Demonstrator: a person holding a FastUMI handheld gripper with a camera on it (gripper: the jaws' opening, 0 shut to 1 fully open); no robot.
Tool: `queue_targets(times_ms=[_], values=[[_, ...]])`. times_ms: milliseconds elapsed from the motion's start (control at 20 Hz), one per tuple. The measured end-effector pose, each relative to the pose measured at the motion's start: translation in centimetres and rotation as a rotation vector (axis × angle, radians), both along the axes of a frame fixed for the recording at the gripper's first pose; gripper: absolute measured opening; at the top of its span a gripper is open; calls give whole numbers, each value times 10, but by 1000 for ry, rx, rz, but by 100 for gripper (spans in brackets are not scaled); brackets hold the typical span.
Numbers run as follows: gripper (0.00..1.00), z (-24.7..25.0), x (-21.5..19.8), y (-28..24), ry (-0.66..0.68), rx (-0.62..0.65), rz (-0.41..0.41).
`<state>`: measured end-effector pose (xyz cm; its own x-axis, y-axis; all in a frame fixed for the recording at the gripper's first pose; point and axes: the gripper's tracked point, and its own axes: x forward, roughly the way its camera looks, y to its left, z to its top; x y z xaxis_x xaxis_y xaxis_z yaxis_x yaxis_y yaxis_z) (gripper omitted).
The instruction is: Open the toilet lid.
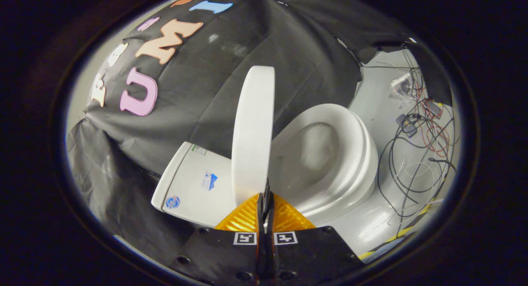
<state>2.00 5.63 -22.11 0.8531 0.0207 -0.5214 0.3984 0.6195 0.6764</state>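
1. Gripper view: gripper (265, 197) fingers drawn together, nipping the near edge of the toilet lid (253, 133); whether both press on it cannot be told.
2. Lid stands raised on edge, just ahead of the fingers, between tank (194, 180) and seat (330, 154).
3. Handling, judged: stiff, smooth moulded plastic; light; slippery at the rim; hinged, so it swings rather than lifts; best held at the free edge, far from the hinge.
4. Count: one lid; one seat; one tank; one bowl; loose cables (416, 154) on the floor beyond, several, number unclear.
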Motion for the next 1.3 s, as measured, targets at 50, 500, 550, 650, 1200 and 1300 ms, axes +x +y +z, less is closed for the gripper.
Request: queue_targets(times_ms=[50,500,550,650,1200,1300], values=[[1,0,1,0,9,-9,-3],[1,22,9,17,18,-80,11],[1,24,10,18,23,-102,14],[1,28,11,20,29,-140,17],[1,49,22,38,21,-149,26],[1,52,22,42,22,-155,27]])
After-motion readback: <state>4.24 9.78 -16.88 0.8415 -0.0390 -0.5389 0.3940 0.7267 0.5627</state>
